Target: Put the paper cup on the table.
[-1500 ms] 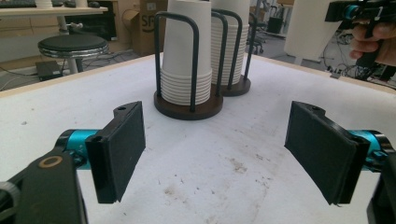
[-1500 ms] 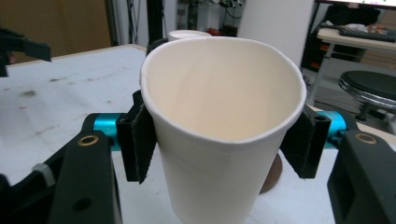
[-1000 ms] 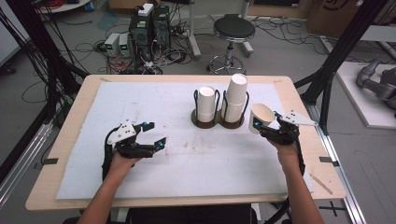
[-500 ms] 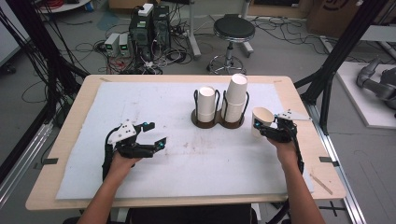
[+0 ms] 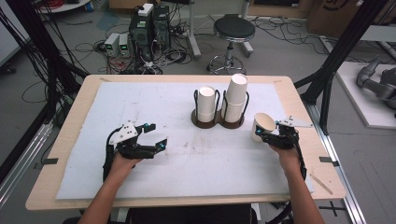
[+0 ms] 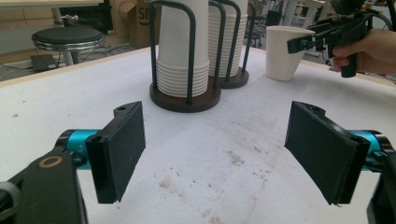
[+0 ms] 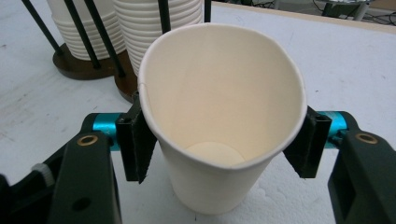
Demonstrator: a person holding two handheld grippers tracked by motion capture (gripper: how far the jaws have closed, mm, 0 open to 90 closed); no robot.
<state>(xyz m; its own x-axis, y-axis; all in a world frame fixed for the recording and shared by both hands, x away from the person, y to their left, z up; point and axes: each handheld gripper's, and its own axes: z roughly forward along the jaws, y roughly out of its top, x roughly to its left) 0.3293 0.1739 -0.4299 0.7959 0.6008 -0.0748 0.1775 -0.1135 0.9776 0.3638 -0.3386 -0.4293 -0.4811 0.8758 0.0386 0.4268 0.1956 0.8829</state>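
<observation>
A single white paper cup (image 5: 262, 126) sits upright between the jaws of my right gripper (image 5: 264, 135), just right of the cup holder. In the right gripper view the pads press the cup (image 7: 219, 107) from both sides and its rim is squeezed oval. Its base is at or just above the white mat. The dark two-bay holder (image 5: 218, 122) carries a short stack of cups (image 5: 206, 103) and a taller stack (image 5: 236, 95). My left gripper (image 5: 156, 135) rests open over the mat at the left with nothing between its pads (image 6: 123, 149).
A white mat (image 5: 140, 102) covers most of the wooden table (image 5: 74, 121). The holder's wire hoops (image 6: 189, 46) rise around the stacks. Black frame posts stand at both sides of the table; a stool and electronics are on the floor beyond it.
My right gripper has sunk a little toward the mat with the cup in it. The left gripper has not moved.
</observation>
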